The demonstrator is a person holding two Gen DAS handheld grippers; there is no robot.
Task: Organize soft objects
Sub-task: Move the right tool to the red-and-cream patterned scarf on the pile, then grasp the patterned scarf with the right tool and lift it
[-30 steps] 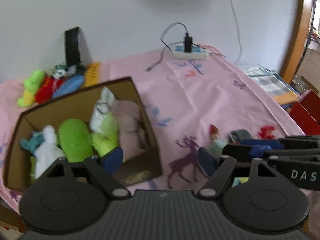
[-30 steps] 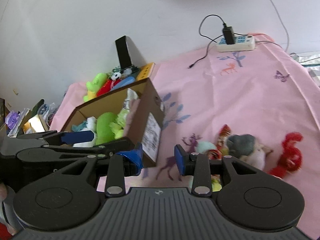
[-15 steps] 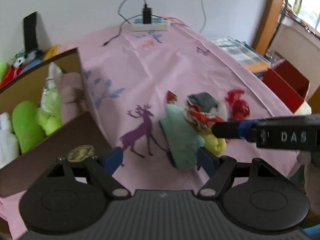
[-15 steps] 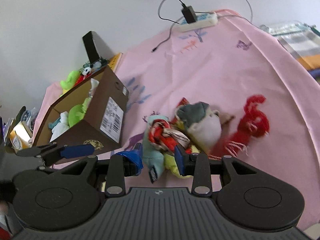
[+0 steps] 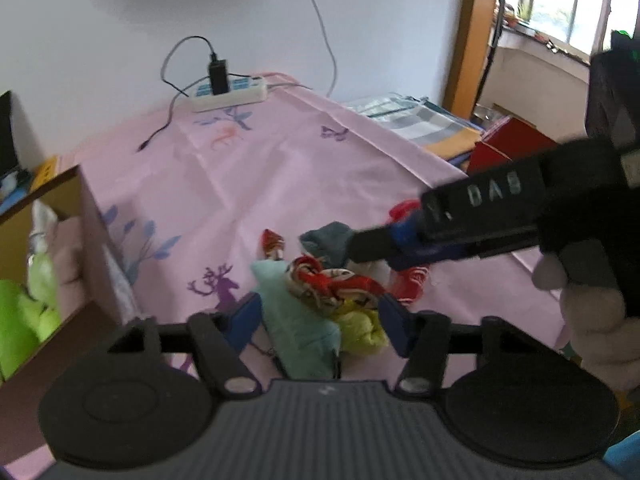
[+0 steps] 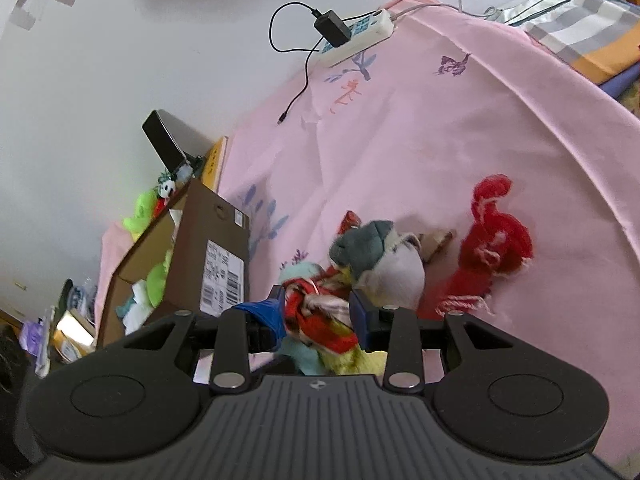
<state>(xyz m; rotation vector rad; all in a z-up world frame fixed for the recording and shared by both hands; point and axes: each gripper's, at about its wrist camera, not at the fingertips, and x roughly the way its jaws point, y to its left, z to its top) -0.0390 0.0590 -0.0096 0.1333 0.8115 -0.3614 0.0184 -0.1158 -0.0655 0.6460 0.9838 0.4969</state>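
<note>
A small pile of soft things lies on the pink cloth (image 5: 280,168). It holds a teal piece (image 5: 300,332), a yellow-green piece (image 5: 360,330), a red patterned cloth (image 5: 332,286) and a grey-and-white plush (image 6: 384,264). A red yarn toy (image 6: 492,248) lies just right of the pile. My left gripper (image 5: 320,322) straddles the teal and yellow-green pieces and its jaws are closing on them. My right gripper (image 6: 320,308) comes in from the right (image 5: 384,244), with the red patterned cloth (image 6: 316,316) between its narrow jaws. The brown box (image 5: 92,216) at left holds several plush toys.
A power strip (image 5: 228,94) with a plugged charger and cable sits at the far edge by the wall. Folded checked cloth (image 5: 416,124) and a red box (image 5: 508,140) lie beyond the table's right edge. More toys (image 6: 144,208) and a black slab (image 6: 164,146) stand behind the brown box.
Both grippers swung from the box over to the pile and came down onto it. The left jaws have narrowed around the pile. The right gripper has rolled, with the red cloth now between its fingers.
</note>
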